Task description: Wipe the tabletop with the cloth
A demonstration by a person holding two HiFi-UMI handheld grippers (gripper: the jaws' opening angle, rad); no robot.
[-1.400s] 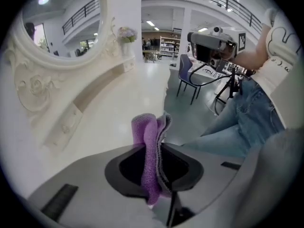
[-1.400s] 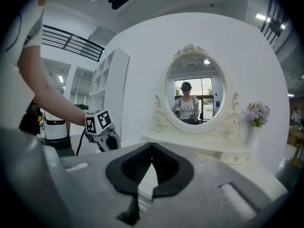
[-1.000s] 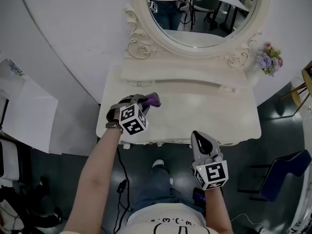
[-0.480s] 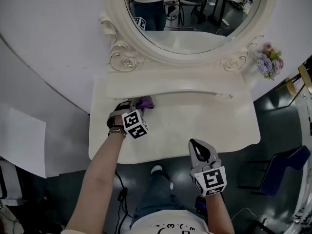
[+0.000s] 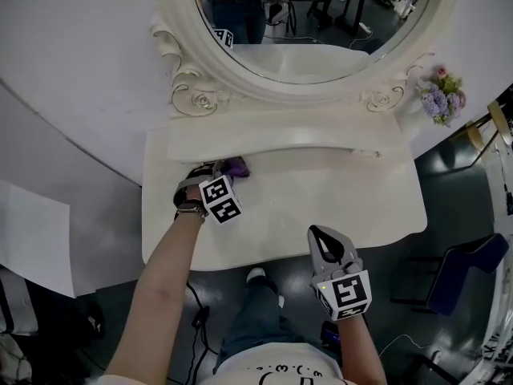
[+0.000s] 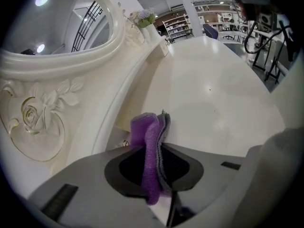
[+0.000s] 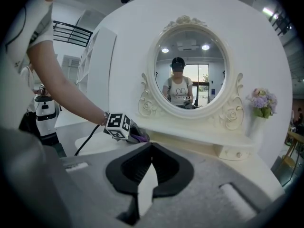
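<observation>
**Left gripper.** The left gripper point(image 5: 225, 170) lies low over the rear left of the dressing table's tabletop point(image 5: 345, 203). Its bare forearm point(image 5: 164, 279) reaches up from the lower left, with a band at the wrist, and its marker cube faces the head camera. The jaws point toward the back of the table.

**Right gripper.** The right gripper point(image 5: 316, 233) is held level at the table's front edge, well apart from the left one. Its jaws point toward the oval mirror point(image 5: 309, 22).

**Change from earlier frames.** Compared with one second ago, the left gripper and its cloth sit closer to the raised drawer ledge point(image 5: 280, 141) at the back. Over the last half second their place on the table has barely changed. The right gripper keeps its station at the front edge.

**Jaw states.** In the left gripper view, the left gripper point(image 6: 159, 148) is clamped on a folded purple cloth point(image 6: 148, 134). The cloth stands up between the pads, and its free end reaches past the tips toward the tabletop beside the ledge. From the head view the purple cloth point(image 5: 238, 166) shows just beyond the jaws, at the foot of the ledge. In the right gripper view, the right gripper point(image 7: 151, 147) has its tips together with nothing held between them.

**Surroundings.** A vase of lilac flowers point(image 5: 439, 99) stands at the right end of the ledge.
</observation>
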